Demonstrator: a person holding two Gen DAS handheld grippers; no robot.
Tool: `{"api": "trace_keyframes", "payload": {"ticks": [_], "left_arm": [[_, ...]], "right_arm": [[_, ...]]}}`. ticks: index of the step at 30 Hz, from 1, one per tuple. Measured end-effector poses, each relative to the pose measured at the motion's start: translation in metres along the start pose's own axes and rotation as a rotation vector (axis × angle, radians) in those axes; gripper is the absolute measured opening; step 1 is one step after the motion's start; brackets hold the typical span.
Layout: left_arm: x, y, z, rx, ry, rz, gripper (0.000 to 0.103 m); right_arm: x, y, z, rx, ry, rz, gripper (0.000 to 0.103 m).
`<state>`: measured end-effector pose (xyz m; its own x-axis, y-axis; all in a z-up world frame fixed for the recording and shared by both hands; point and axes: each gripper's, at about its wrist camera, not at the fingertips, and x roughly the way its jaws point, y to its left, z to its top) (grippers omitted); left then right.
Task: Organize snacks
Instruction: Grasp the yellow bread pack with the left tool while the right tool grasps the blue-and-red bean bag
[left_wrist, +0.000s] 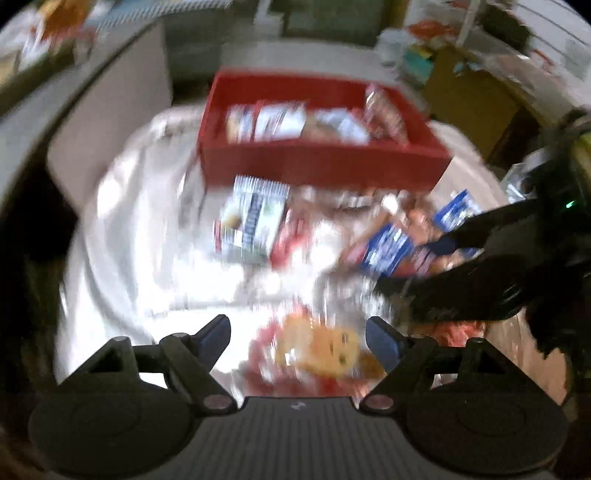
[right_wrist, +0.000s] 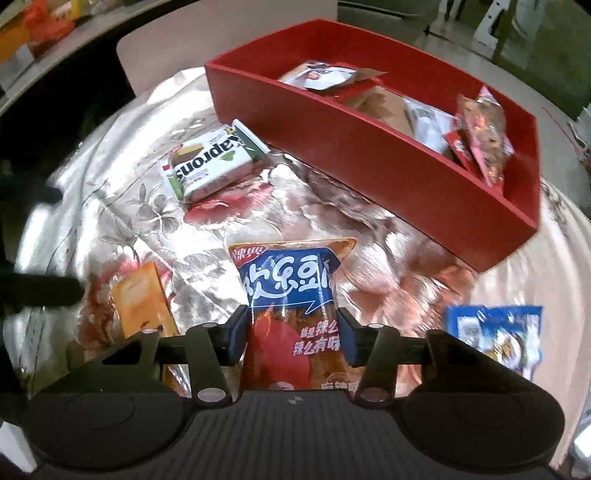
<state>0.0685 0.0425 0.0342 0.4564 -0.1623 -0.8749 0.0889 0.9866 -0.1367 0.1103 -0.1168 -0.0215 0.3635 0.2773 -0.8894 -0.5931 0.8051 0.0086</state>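
Observation:
A red box (right_wrist: 388, 173) stands at the back of the table and holds several snack packets. My right gripper (right_wrist: 291, 336) is shut on a blue and orange snack bag (right_wrist: 291, 288), its pads pressing both sides. A green and white wafer pack (right_wrist: 214, 162) lies in front of the box. An orange packet (right_wrist: 142, 306) lies at the left and a blue packet (right_wrist: 495, 336) at the right. The left wrist view is blurred: my left gripper (left_wrist: 298, 341) is open above a yellow and red packet (left_wrist: 321, 350). The red box (left_wrist: 317, 162) and the wafer pack (left_wrist: 255, 221) show there too.
A shiny floral cloth (right_wrist: 122, 206) covers the round table. The right gripper's dark body (left_wrist: 498, 266) reaches in from the right in the left wrist view. Shelves and boxes (left_wrist: 480, 85) stand beyond the table.

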Motion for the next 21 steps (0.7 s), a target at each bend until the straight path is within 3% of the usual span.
{"api": "trace_keyframes", "payload": {"ticks": [6, 12, 14, 16, 17, 19, 20, 21], "left_arm": [[0.027, 0.008, -0.028, -0.365, 0.093, -0.065, 0.074], [0.051, -0.021, -0.025, -0.517, 0.042, 0.053, 0.077], [0.056, -0.039, -0.022, -0.510, 0.009, 0.139, 0.080], [0.063, -0.058, -0.020, -0.432, -0.007, 0.207, 0.076], [0.065, -0.067, -0.019, -0.386, -0.012, 0.247, 0.066], [0.068, -0.080, -0.018, -0.297, -0.022, 0.292, 0.056], [0.066, -0.082, -0.018, -0.270, -0.030, 0.262, 0.038], [0.064, -0.084, -0.017, -0.253, -0.028, 0.257, 0.030]], "right_arm": [[-0.047, -0.010, -0.006, 0.055, -0.108, 0.013, 0.056], [-0.088, -0.030, -0.018, 0.093, -0.209, 0.033, 0.057], [-0.094, -0.039, -0.023, 0.110, -0.226, 0.041, 0.057], [-0.099, -0.047, -0.026, 0.123, -0.240, 0.047, 0.058], [-0.102, -0.052, -0.027, 0.128, -0.246, 0.052, 0.058], [-0.108, -0.057, -0.031, 0.133, -0.261, 0.058, 0.058], [-0.111, -0.061, -0.033, 0.138, -0.271, 0.063, 0.058], [-0.114, -0.063, -0.034, 0.145, -0.278, 0.068, 0.058]]}}
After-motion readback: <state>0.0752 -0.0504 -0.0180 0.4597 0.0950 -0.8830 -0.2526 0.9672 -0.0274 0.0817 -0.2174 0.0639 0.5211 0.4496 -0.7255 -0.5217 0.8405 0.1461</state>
